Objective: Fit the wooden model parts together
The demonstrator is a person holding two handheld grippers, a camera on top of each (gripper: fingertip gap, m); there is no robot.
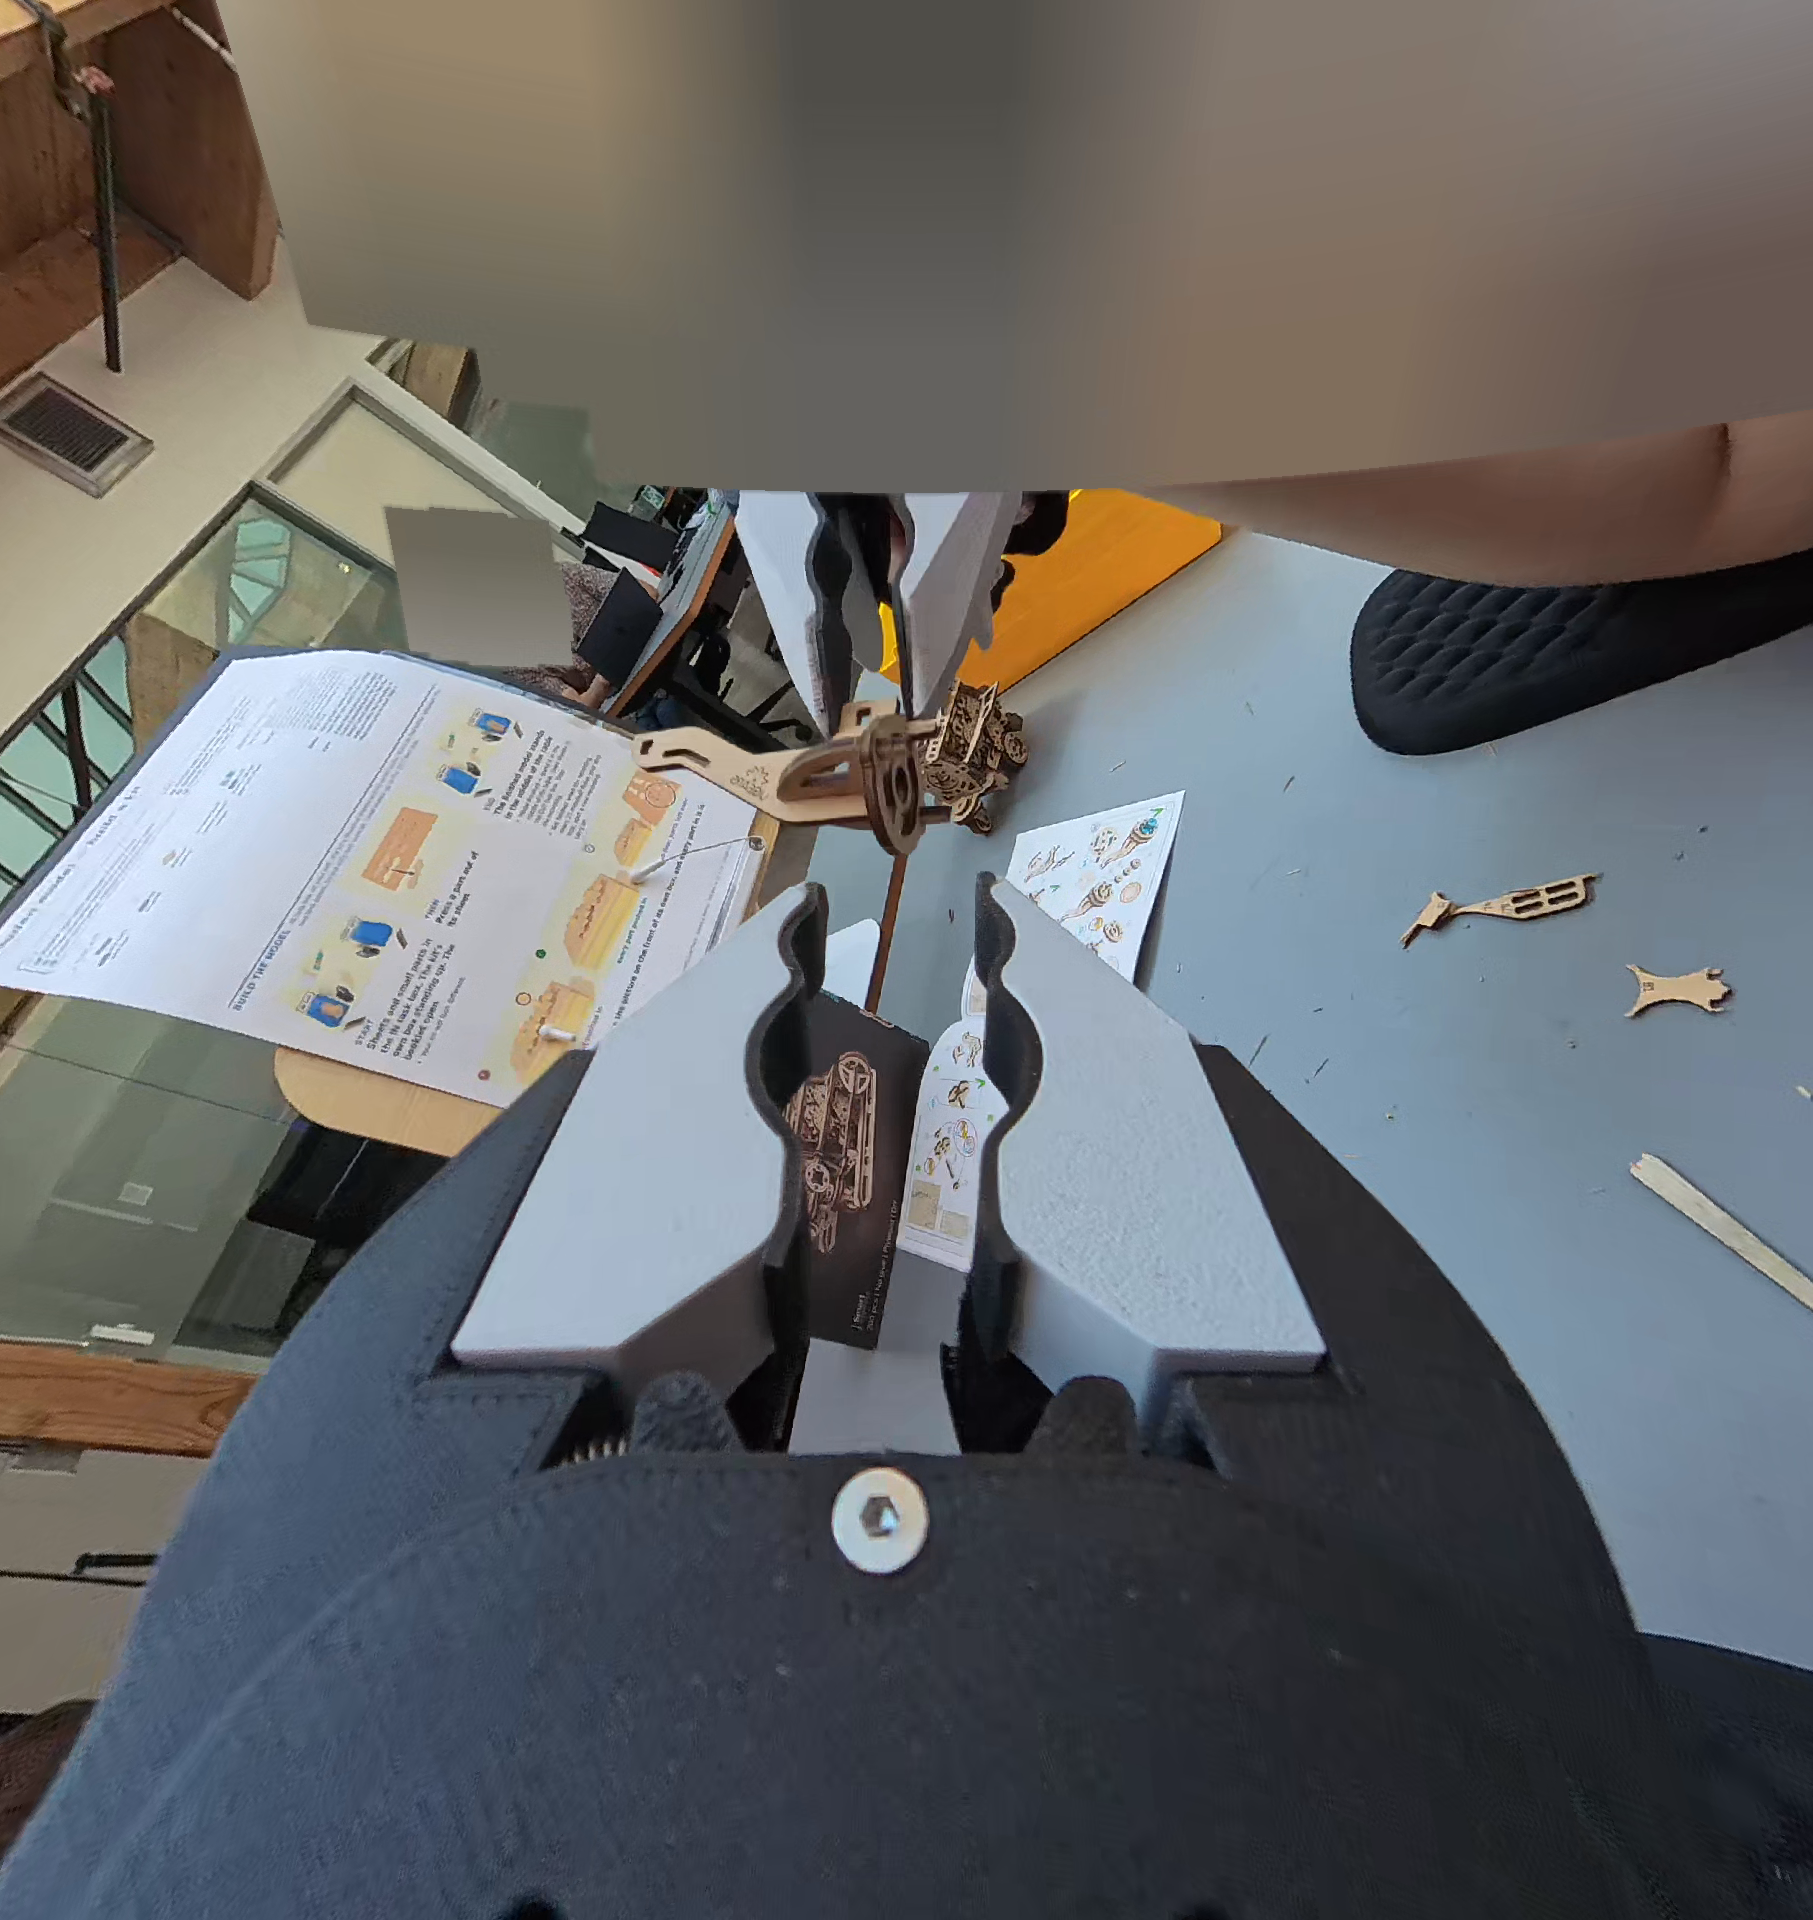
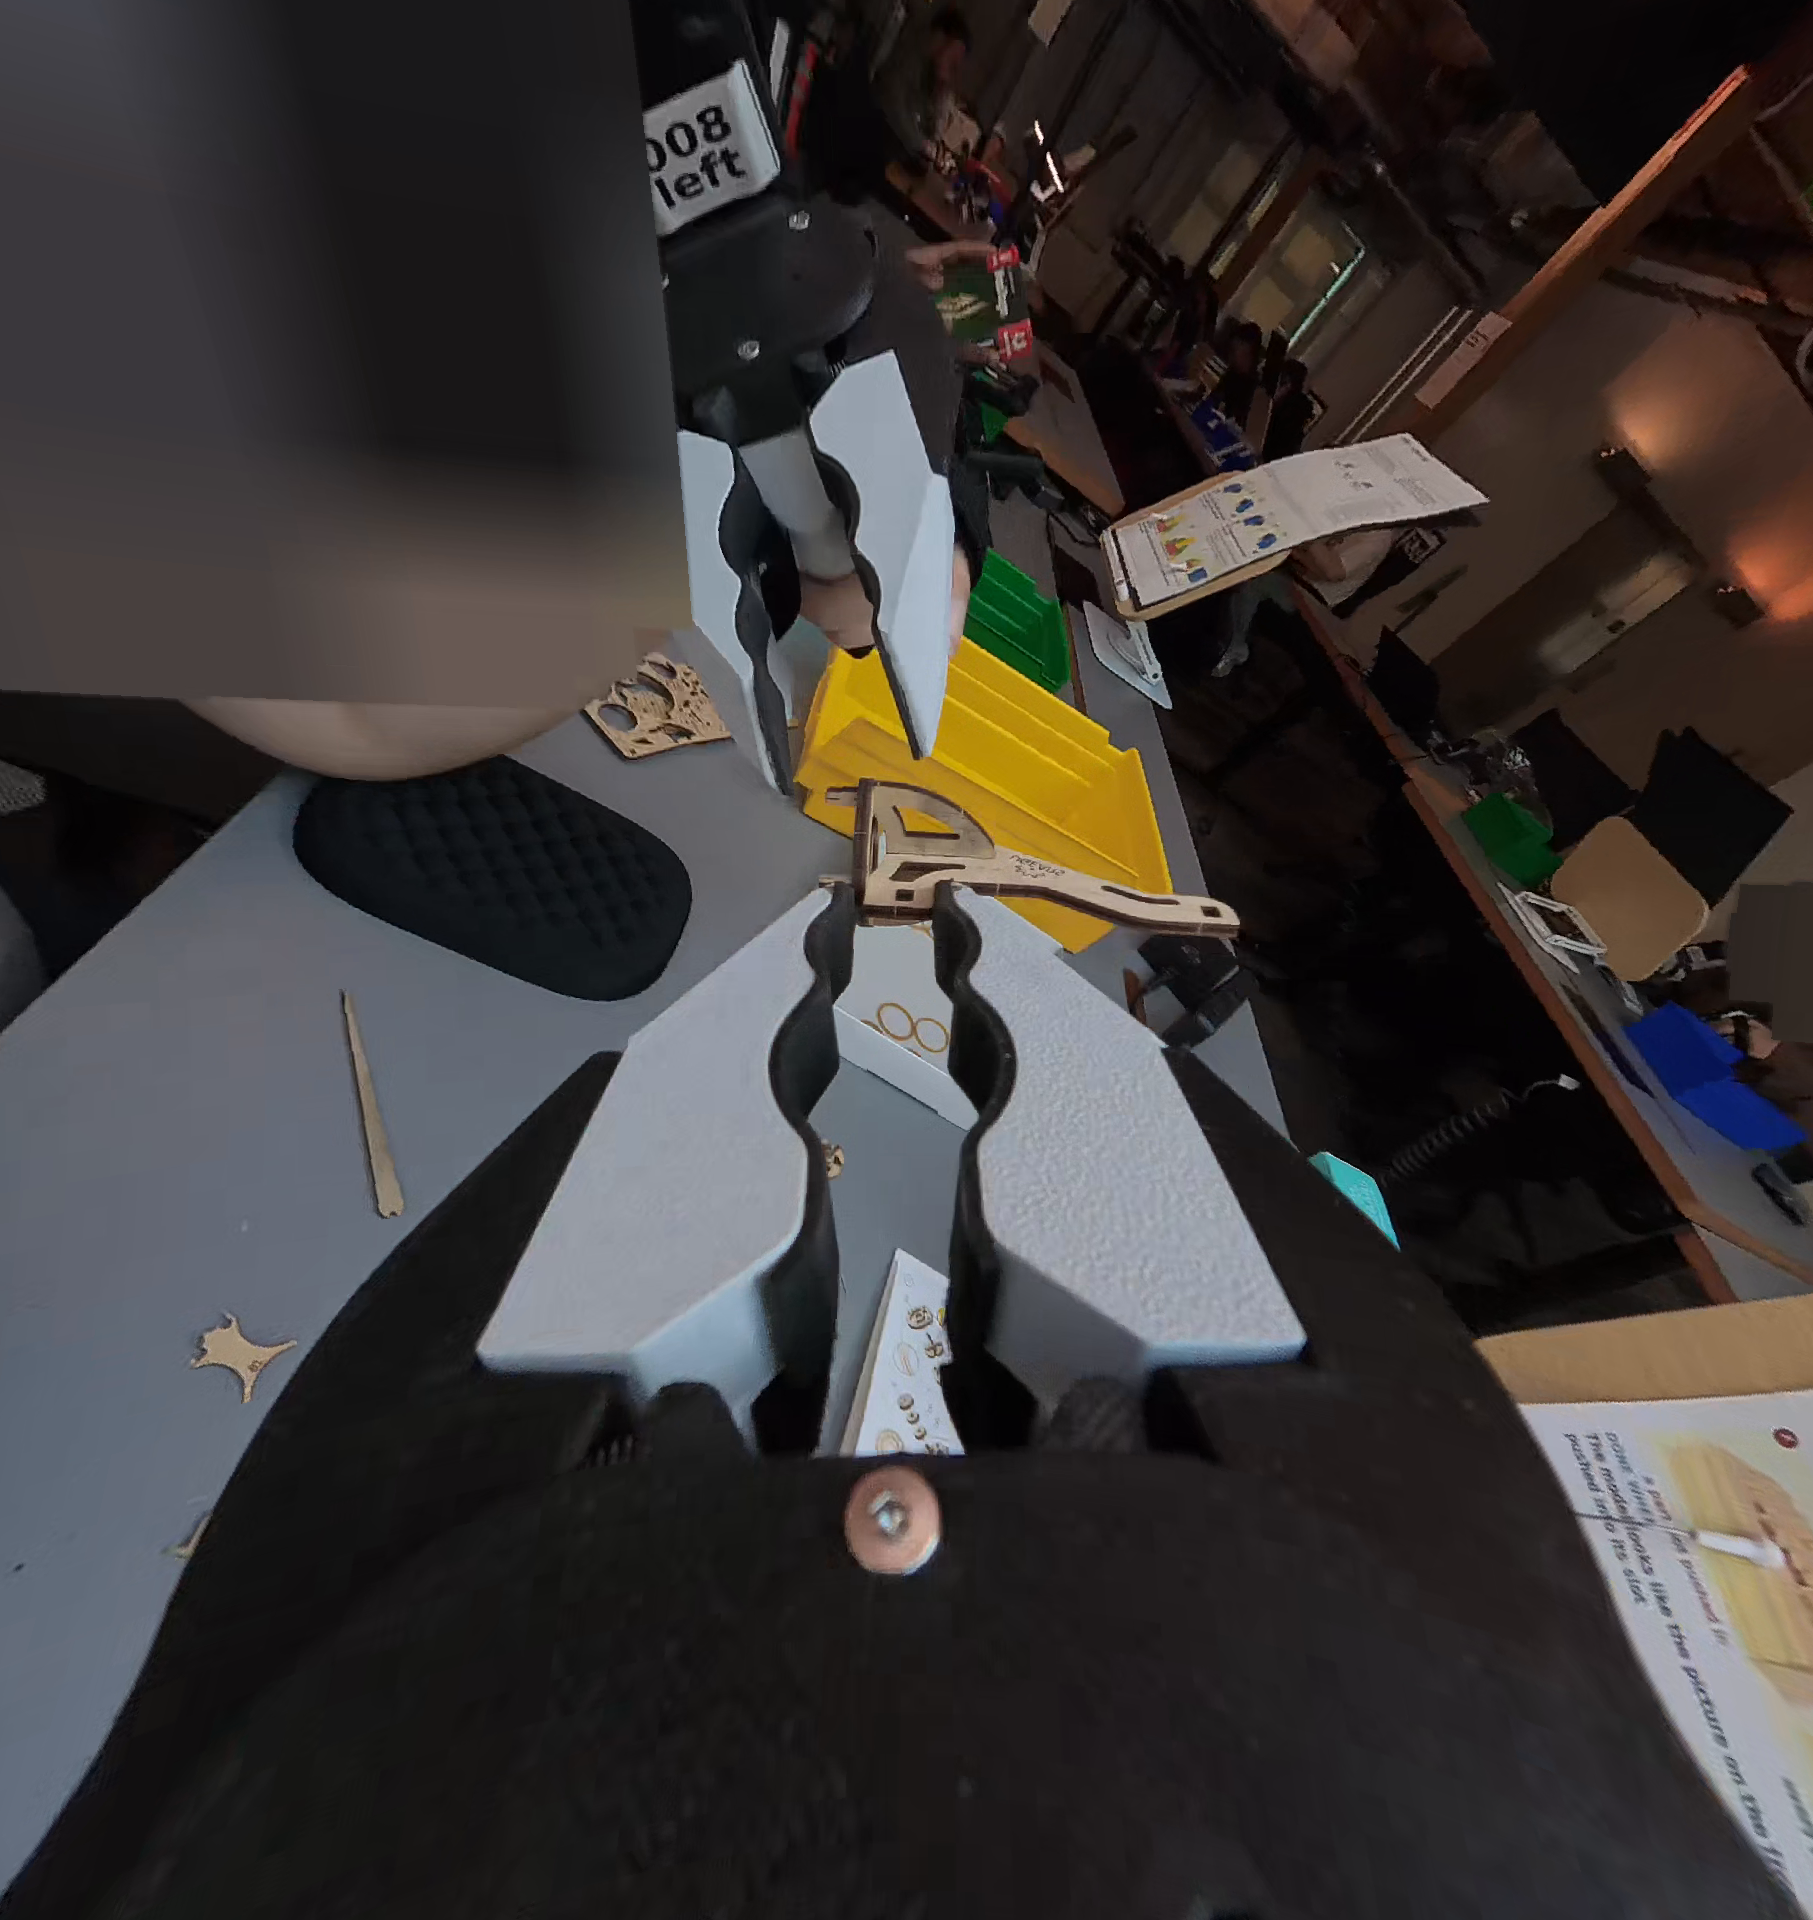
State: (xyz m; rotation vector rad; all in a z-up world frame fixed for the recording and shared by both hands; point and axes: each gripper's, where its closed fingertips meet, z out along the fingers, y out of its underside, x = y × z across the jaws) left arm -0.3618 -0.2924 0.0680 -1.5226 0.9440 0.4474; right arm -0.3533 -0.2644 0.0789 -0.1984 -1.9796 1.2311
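My right gripper [image 2: 891, 902] is shut on a flat wooden arm piece [image 2: 1047, 891] with a slotted end and an upright bracket fitted on it, and holds it in the air. In the left wrist view the same assembly [image 1: 860, 779] hangs from the right gripper [image 1: 881, 717], which comes down from the top. My left gripper [image 1: 897, 899] is open and empty, its tips just short of the assembly. It also shows in the right wrist view [image 2: 850, 758], above the piece. A partly built wooden model [image 1: 975, 748] stands on the table behind.
On the grey table [image 1: 1401, 1195] lie loose wooden offcuts [image 1: 1504, 904] [image 1: 1676, 987], a thin stick [image 1: 1743, 1247], picture booklets [image 1: 1099, 883], a black wrist rest [image 1: 1556, 655] and a yellow bin [image 2: 985, 769]. A clipboard with an instruction sheet [image 1: 362, 862] sits left. A person's forearm rests on the wrist rest. About 4 centimetres separates my left fingertips from my right. The left tips stand about 25 centimetres off the thin stick [image 1: 1743, 1247]. It is also in sight in the right wrist view [image 2: 373, 1126].
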